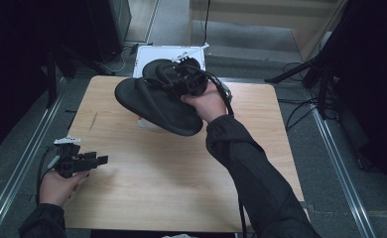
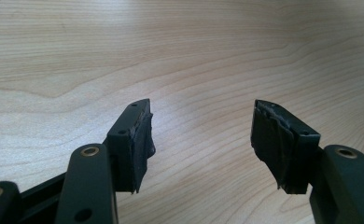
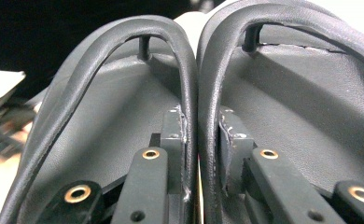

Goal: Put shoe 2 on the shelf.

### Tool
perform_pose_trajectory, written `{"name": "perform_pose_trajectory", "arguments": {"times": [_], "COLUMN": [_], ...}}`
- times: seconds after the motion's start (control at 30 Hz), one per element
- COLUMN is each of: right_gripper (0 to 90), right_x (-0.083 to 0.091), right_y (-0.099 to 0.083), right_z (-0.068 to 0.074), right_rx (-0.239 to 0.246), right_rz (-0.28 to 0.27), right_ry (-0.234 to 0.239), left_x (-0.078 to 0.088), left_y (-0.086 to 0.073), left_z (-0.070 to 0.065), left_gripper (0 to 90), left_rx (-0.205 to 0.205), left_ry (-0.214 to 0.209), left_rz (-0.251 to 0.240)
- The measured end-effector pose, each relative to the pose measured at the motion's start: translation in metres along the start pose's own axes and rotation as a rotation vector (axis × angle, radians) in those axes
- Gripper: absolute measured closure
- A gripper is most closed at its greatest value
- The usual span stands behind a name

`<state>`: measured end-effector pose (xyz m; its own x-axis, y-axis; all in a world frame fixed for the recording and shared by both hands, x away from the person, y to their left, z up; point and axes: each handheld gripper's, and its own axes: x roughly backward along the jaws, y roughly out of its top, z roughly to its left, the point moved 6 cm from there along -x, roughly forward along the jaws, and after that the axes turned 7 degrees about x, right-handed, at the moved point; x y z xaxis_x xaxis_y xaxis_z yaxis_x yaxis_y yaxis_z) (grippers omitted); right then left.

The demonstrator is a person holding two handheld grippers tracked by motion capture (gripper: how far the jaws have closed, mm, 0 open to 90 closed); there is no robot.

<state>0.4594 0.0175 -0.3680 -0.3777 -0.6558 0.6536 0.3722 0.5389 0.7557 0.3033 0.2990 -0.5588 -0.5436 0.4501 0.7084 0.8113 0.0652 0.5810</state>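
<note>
The wooden table point(image 1: 181, 183) carries a white container point(image 1: 149, 125) near its far edge. Above that container hangs a pair of black flip-flops point(image 1: 157, 101), their inner straps point(image 3: 196, 93) pinched together in the right gripper point(image 1: 181, 82). The left gripper point(image 2: 201, 135) rests at the table's near-left corner, jaws wide apart, empty.

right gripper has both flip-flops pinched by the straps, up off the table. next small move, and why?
Probably carry the pair a bit further toward the white box at the table's far edge, grip unchanged. The right gripper has its jaws clamped on the two inner straps, and the black flip-flops hang tilted above the table. The left gripper rests open near the left edge.
</note>
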Motion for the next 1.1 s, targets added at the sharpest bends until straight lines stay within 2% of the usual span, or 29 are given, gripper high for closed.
{"name": "perform_pose_trajectory", "arguments": {"times": [0.13, 0.23, 0.33, 0.47, 0.63, 0.83, 0.93, 1.1], "right_gripper": [76.0, 75.9, 75.9, 75.8, 75.8, 75.7, 75.6, 75.2], "right_x": [-0.012, -0.021, -0.027, -0.036, -0.044, -0.050, -0.054, -0.071], "right_y": [0.009, 0.016, 0.021, 0.029, 0.040, 0.055, 0.061, 0.063], "right_z": [-0.021, -0.038, -0.048, -0.060, -0.068, -0.078, -0.082, -0.082], "right_rx": [-0.059, -0.122, -0.158, -0.230, -0.276, -0.369, -0.402, -0.490], "right_rz": [0.010, 0.009, 0.003, 0.006, 0.019, 0.043, 0.035, 0.000], "right_ry": [-0.076, -0.140, -0.184, -0.243, -0.307, -0.388, -0.445, -0.529], "left_x": [-0.002, -0.004, -0.004, -0.005, -0.005, -0.009, -0.009, -0.010], "left_y": [-0.001, 0.000, 0.000, 0.000, 0.000, 0.001, 0.001, 0.001], "left_z": [-0.001, -0.002, -0.002, -0.003, -0.004, -0.006, -0.008, -0.009], "left_gripper": [38.9, 38.9, 38.9, 38.9, 38.9, 39.0, 39.0, 39.0], "left_rx": [0.006, 0.011, 0.008, 0.009, 0.007, 0.006, -0.004, -0.004], "left_ry": [-0.010, -0.018, -0.025, -0.033, -0.039, -0.050, -0.054, -0.064], "left_rz": [0.004, 0.001, 0.011, 0.008, 0.007, 0.019, 0.021, 0.021]}}
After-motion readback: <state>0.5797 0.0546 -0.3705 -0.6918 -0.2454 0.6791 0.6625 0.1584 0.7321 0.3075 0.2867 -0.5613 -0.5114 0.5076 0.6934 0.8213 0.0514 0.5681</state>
